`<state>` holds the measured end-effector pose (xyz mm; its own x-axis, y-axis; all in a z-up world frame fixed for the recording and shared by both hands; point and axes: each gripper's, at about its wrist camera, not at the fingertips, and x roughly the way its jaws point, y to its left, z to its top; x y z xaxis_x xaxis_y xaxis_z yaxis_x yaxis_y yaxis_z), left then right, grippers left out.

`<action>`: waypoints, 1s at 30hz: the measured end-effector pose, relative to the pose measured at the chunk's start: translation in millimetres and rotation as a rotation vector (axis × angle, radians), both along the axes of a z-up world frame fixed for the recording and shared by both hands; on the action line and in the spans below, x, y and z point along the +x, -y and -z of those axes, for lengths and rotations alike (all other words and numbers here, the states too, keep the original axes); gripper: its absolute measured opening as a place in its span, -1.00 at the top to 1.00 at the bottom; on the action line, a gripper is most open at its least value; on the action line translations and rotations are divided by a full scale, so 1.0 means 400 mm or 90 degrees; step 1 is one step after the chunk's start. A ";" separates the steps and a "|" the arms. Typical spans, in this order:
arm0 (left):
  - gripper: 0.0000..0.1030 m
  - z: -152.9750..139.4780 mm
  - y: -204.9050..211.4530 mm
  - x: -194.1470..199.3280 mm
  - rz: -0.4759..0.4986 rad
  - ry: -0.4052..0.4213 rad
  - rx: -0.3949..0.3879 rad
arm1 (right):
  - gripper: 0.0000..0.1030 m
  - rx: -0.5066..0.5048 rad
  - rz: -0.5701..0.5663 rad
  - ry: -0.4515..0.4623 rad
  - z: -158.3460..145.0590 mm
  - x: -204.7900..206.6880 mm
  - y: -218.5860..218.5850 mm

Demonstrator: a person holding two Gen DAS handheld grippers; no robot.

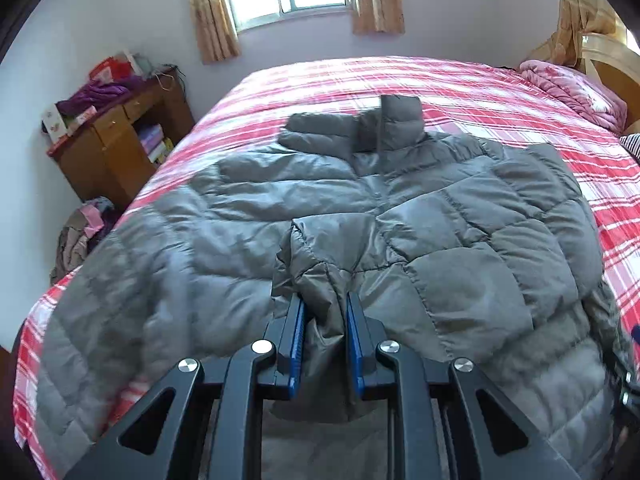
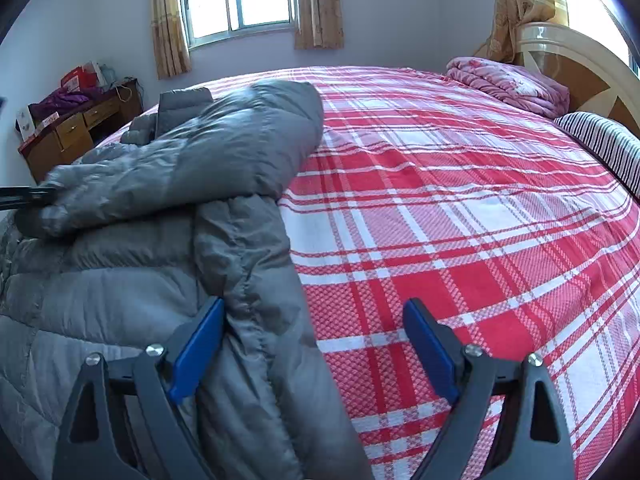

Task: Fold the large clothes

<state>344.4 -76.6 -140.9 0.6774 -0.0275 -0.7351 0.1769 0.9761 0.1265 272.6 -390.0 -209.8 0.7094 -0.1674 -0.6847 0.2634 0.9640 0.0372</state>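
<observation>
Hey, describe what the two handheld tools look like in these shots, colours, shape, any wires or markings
Both look alike. The left tool and right tool each have matte black angular linkage arms with triangular cut-outs, joined by round silver pivot bolts. Each finger ends in a flat, narrow bright blue pad; the left tool's pads show fine ridging. No cables, labels or markings are visible, and no hands or sleeves show.

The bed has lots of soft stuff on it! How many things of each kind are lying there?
Grey puffer jackets: 1
Pink folded quilts: 1
Striped pillows: 1
Total: 3, all on the red plaid bedspread
</observation>
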 end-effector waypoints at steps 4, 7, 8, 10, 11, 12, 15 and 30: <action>0.57 0.028 -0.038 -0.023 -0.029 0.018 0.049 | -0.78 -0.002 -0.001 -0.010 0.006 0.004 -0.004; -0.20 0.059 -0.036 0.001 -0.055 0.002 0.102 | -0.79 -0.001 -0.002 -0.023 0.009 0.011 -0.003; -0.22 0.055 -0.039 0.001 -0.058 0.012 0.106 | -0.79 0.003 -0.008 -0.030 0.009 0.013 -0.004; -0.24 0.026 -0.053 -0.006 -0.066 0.044 0.105 | -0.77 0.036 -0.032 -0.038 -0.008 0.010 0.006; -0.40 -0.002 -0.065 -0.012 -0.077 0.070 0.098 | -0.76 0.045 -0.035 -0.040 -0.018 0.006 0.011; -0.53 -0.026 -0.076 -0.019 -0.088 0.098 0.092 | -0.76 0.046 -0.033 -0.036 -0.042 -0.005 0.018; -0.76 -0.082 -0.089 -0.025 -0.112 0.166 0.066 | -0.73 0.042 -0.030 0.016 -0.136 -0.033 0.036; -0.76 0.134 0.008 0.187 -0.181 0.036 0.079 | -0.58 -0.028 -0.099 0.055 -0.136 0.400 -0.073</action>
<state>419.2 -79.7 -194.5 0.6853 0.2565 -0.6815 -0.1123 0.9619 0.2492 432.6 -360.8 -155.4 0.7849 -0.0793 -0.6145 0.1087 0.9940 0.0106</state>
